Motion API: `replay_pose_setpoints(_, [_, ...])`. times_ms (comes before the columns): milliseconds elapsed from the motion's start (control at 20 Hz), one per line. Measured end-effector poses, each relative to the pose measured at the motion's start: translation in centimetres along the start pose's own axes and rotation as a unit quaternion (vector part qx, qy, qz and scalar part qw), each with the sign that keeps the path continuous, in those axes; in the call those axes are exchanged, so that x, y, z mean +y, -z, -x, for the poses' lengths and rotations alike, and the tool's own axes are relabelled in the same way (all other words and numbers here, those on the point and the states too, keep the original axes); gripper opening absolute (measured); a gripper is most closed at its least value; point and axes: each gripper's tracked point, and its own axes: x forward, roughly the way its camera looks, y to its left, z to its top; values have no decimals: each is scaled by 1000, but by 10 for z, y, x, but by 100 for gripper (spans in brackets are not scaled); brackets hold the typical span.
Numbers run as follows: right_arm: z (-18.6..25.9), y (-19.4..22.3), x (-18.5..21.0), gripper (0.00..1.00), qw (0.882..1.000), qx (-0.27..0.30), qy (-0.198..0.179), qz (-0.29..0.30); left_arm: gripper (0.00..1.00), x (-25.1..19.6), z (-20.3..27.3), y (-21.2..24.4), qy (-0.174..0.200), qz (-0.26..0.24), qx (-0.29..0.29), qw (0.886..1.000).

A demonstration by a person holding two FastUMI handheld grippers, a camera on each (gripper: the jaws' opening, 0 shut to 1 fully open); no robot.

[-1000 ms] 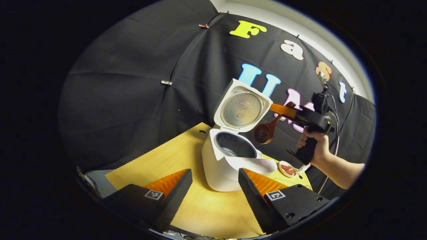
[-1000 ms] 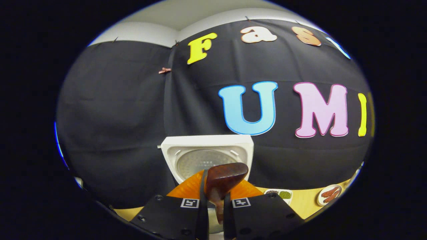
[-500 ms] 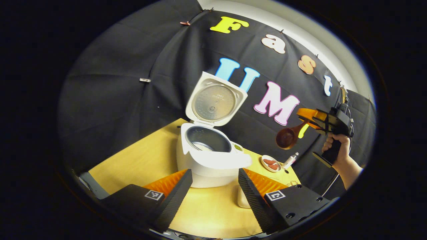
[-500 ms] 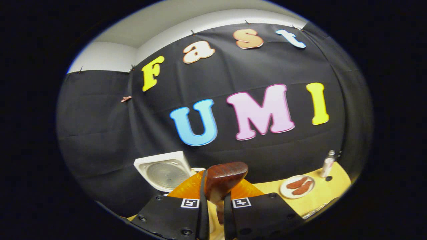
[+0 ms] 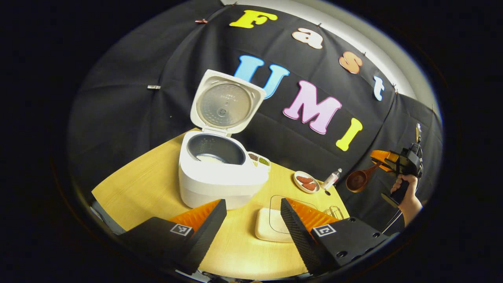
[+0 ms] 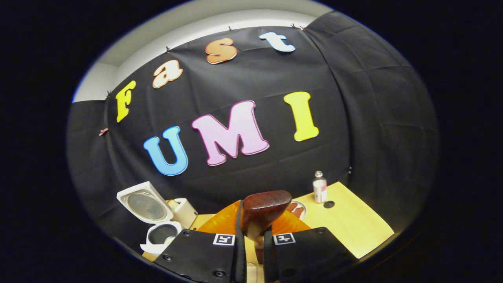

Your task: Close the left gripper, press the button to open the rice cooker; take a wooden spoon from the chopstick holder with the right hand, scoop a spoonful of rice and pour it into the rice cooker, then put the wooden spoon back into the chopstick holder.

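The cooker [image 5: 220, 173] stood open with rice inside, so returning the spoon [image 5: 358, 180] was in hand. The right gripper [image 6: 251, 236] clamped its handle off the table's right edge; the left gripper [image 5: 251, 224] hung wide, empty. Next came lowering the spoon upright into the holder, wherever it stood.

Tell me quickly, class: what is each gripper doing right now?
Left gripper: open, holding nothing, above the table.
Right gripper: shut on the wooden spoon, held in the air away from the open rice cooker.
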Motion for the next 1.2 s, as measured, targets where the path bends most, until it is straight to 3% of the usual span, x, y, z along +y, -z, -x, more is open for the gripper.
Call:
replay_pose_setpoints(200, [-8,26,-50,20,1000,16,17,-15,96,-38,4,13,-5,9,19,1000])
replay_pose_setpoints(400, [-23,71,-91,20,996,52,34,-60,96,-73,12,8,-18,-39,10,999])
replay_pose_setpoints(750, [-45,123,-158,21,985,92,65,-133,96,-89,20,14,-55,-53,11,997])
replay_pose_setpoints(1050, [-52,172,-164,23,980,138,63,-127,96,-75,22,2,-93,-65,0,994])
replay_pose_setpoints(1200, [-52,168,-164,27,983,128,67,-113,96,-52,27,-23,-118,-61,-24,991])
